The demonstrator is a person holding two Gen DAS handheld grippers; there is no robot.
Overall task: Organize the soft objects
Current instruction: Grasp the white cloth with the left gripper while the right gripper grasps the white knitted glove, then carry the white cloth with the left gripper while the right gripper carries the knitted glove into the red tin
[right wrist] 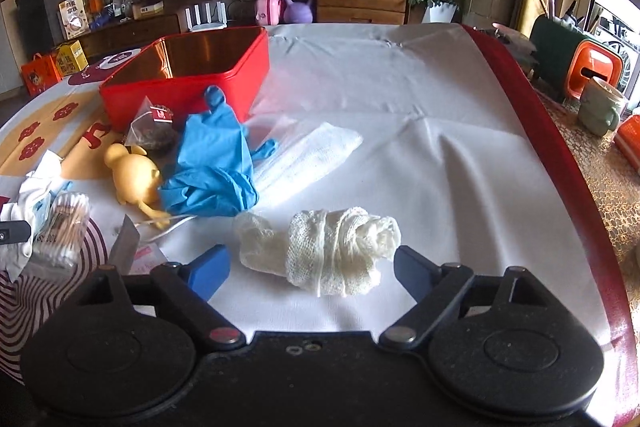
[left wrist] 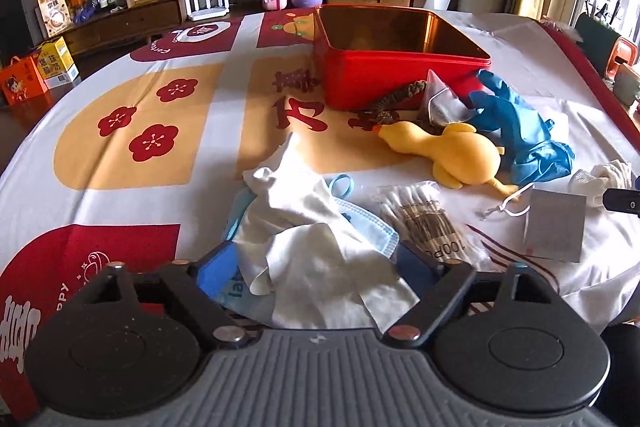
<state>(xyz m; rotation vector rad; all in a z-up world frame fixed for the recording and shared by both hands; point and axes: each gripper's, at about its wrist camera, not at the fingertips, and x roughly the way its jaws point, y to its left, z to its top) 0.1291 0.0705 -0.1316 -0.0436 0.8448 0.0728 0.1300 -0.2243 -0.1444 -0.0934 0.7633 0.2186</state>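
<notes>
Between the left gripper's (left wrist: 310, 269) spread fingers: a white cloth (left wrist: 320, 247) lying on a blue mask (left wrist: 360, 223), the pads not seen pressing on either. Ahead and right of it: a cotton-swab pack (left wrist: 424, 215), a grey card (left wrist: 554, 227), a yellow rubber chicken (left wrist: 448, 151), a blue glove (left wrist: 520, 131). Farther ahead: an open red tin (left wrist: 400, 67) with a tea bag (left wrist: 442, 103) against its wall. Between the right gripper's (right wrist: 312, 269) spread fingers: a rolled gauze bandage (right wrist: 336, 251) on the tablecloth (right wrist: 440, 107), clear of both pads. Ahead and left of it: the glove (right wrist: 212, 163), the chicken (right wrist: 134, 175), the tin (right wrist: 180, 83). Both grippers open, holding nothing.
</notes>
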